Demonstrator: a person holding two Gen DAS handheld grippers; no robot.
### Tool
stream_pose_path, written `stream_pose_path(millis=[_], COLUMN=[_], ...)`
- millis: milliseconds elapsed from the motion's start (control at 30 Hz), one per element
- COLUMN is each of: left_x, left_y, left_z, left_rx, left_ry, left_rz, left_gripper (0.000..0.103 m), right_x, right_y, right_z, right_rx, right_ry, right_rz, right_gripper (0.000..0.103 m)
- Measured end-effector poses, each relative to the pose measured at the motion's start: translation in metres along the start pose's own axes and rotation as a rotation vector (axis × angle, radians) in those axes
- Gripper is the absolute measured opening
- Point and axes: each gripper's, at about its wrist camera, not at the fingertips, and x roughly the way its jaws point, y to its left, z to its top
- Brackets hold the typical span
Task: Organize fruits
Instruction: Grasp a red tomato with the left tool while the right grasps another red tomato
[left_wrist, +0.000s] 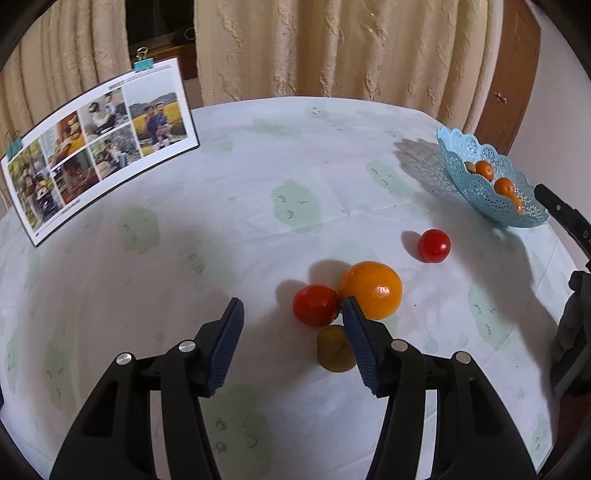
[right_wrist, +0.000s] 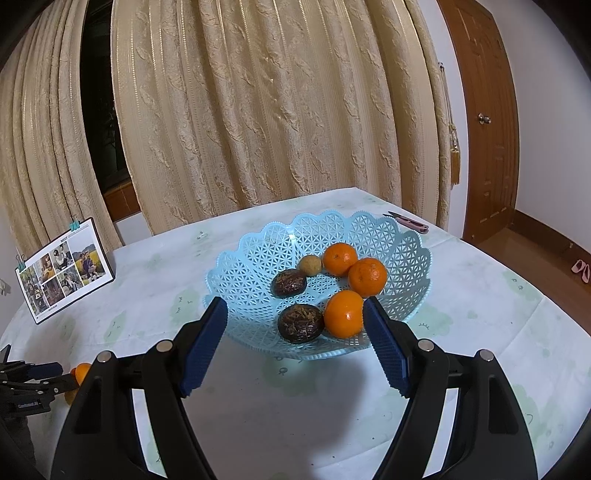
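Left gripper angled down over the tablecloth, jaws apart with nothing pressed between the pads; last readings steady enough to call it simply apart. Red tomato just ahead of the gap, near the right-hand finger. Big orange touching that tomato, partly behind the same fingertip. Small yellow-brown fruit lower down, tucked against the inner side of that finger; actual contact cannot be told. Second red tomato alone, well apart from the cluster, between it and the blue basket. Basket near the far right edge of the table, holding several small oranges.

Right gripper level-ish, jaws wide apart, empty, in front of the blue basket. Inside: three small oranges, two dark wrinkled fruits and one small tan round fruit. Nearest orange just beside the right-hand pad, apparently behind it rather than gripped.

Photo calendar upright at the left of the table, clipped with teal binder clips. Small pink snips beyond the basket, near the table's far edge. Cream curtain behind, wooden door at right.
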Motion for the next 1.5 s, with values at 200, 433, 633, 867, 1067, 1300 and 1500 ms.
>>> stream_pose_path(millis=[200,433,633,867,1067,1300,1500], left_x=[0.008,0.013,0.009,-0.017,-0.032,-0.042,-0.04], left_y=[-0.004,0.003,0.01,0.022,0.029,0.032,0.03], left_z=[0.005,0.007,0.007,0.014,0.017,0.017,0.016], left_rx=[0.02,-0.013,-0.05,-0.083,-0.093,-0.094,-0.096], left_ry=[0.011,0.021,0.001,-0.076,-0.119,-0.151,-0.145], left_rz=[-0.037,-0.132,-0.169,-0.144,-0.079,-0.047,-0.045], left_gripper=[0.046,0.03,0.028,0.028,0.028,0.028,0.028], right_x=[0.001,0.0,-0.007,0.004,0.035,0.061,0.072], right_y=[0.0,0.0,0.013,0.062,0.102,0.13,0.134], right_z=[0.0,0.0,0.004,0.002,-0.011,-0.035,-0.041], right_rx=[0.003,0.001,0.015,-0.062,-0.145,-0.215,-0.223], right_ry=[0.001,-0.002,0.009,0.104,0.265,0.402,0.436], right_rz=[-0.001,-0.002,0.063,0.184,0.251,0.285,0.284], right_gripper=[0.077,0.077,0.077,0.077,0.071,0.043,0.033])
